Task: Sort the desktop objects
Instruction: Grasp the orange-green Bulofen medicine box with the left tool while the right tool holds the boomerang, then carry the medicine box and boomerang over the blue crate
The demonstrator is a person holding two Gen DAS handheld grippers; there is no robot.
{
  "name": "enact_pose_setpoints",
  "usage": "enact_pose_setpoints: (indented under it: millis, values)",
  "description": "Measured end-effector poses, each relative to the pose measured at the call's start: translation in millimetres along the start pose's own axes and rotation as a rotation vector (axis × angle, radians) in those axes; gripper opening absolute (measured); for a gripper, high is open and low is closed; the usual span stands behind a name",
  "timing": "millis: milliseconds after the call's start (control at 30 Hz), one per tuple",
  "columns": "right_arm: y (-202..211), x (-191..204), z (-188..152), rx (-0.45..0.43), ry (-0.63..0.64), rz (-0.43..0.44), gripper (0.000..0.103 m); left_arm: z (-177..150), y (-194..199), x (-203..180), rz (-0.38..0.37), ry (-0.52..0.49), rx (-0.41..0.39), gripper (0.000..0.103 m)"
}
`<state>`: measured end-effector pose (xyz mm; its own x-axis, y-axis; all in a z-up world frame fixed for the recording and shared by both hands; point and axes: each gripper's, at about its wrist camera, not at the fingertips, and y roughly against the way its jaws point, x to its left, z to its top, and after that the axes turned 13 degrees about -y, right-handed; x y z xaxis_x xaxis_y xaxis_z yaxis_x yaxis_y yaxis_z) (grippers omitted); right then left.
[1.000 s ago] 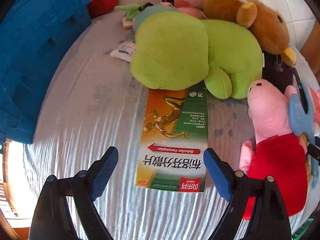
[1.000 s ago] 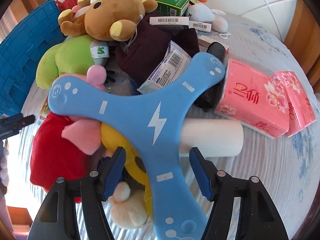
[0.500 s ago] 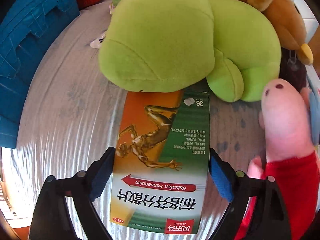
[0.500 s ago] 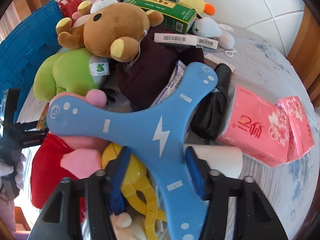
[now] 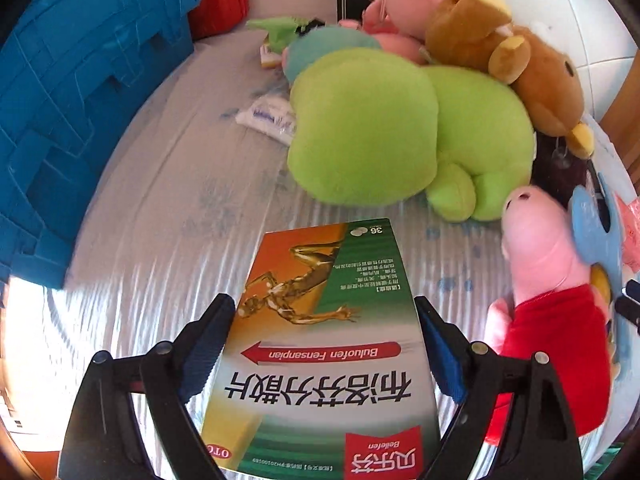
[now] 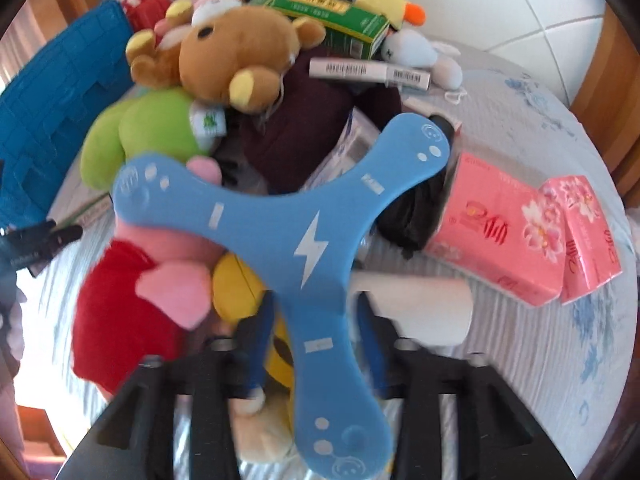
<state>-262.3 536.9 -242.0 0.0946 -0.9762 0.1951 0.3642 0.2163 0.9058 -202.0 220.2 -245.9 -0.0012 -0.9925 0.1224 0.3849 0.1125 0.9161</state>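
At the bottom of the left frame, the left tool point(image 5: 324, 344) now grips the medicine box point(image 5: 320, 344), pulled clear of the green plush point(image 5: 400, 128) that overlapped it a second ago. Lower centre of the right frame, the right tool point(image 6: 312, 344) is opening around the blue boomerang point(image 6: 304, 240), loosening its hold.

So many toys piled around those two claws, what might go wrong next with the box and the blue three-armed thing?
The left gripper has the medicine box between its jaws by the edges only, so the flat box may twist or slip.

The right gripper has its jaws opening around one arm of the blue boomerang. The boomerang lies over the pink pig plush and the yellow toy, so lifting it might drag them along or tip it out.
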Motion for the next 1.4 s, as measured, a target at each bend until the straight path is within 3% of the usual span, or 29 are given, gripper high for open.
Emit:
enact_pose_setpoints:
  millis: [33, 267, 400, 500, 600, 700, 867, 900, 933, 1000, 1333, 1367, 1400]
  values:
    - [-4.4, -1.2, -3.0, 0.011, -0.001, 0.007, 0.082, 0.7, -6.1, 0.6, -0.005, 0.002, 0.012, 0.089]
    - [-13.5, 4.0, 13.1, -0.033, 0.019, -0.004, 0.084, 17.9, -50.1, -5.5, -0.017, -0.005, 0.091, 0.089]
    - [-21.7, 13.1, 20.8, -0.048, 0.030, 0.013, 0.083, 22.8, -53.6, -8.1, -0.012, -0.011, 0.082, 0.089]
    - [-20.0, 13.6, 25.1, -0.070, -0.016, 0.025, 0.054, 23.3, -48.6, -8.4, -0.018, -0.009, 0.066, 0.087]
    - [-12.7, 9.1, 22.1, -0.098, -0.060, 0.030, 0.043, 23.5, -31.8, -6.8, -0.014, -0.003, 0.019, 0.087]
    - [-0.2, 4.3, 19.8, -0.136, -0.071, 0.021, 0.003, 27.7, -9.3, -3.7, 0.011, -0.006, -0.039, 0.087]
    - [3.0, -6.4, 20.3, -0.097, -0.084, 0.061, 0.006, 29.8, 0.4, 4.3, 0.019, 0.004, -0.056, 0.087]
    - [2.8, -9.1, 18.5, -0.094, -0.095, 0.062, 0.020, 24.0, 3.6, 1.9, 0.026, 0.002, -0.051, 0.087]
    - [3.2, -10.9, 16.0, -0.095, -0.100, 0.057, 0.053, 21.6, -4.5, 4.1, 0.030, 0.005, -0.041, 0.087]
    - [1.5, -9.7, 13.4, -0.097, -0.089, 0.052, 0.093, 19.5, -16.1, 10.3, 0.020, 0.021, -0.023, 0.087]
    - [-26.0, 29.3, 21.0, -0.117, -0.010, -0.034, 0.091, 21.5, -48.1, 10.1, 0.021, 0.042, -0.004, 0.087]
    - [-30.5, 31.6, 22.2, -0.121, -0.010, -0.047, 0.088, 22.8, -49.5, 9.0, 0.022, 0.042, -0.007, 0.087]
    - [-32.8, 32.2, 22.9, -0.122, -0.013, -0.058, 0.065, 23.7, -49.5, 8.2, 0.024, 0.041, -0.012, 0.087]
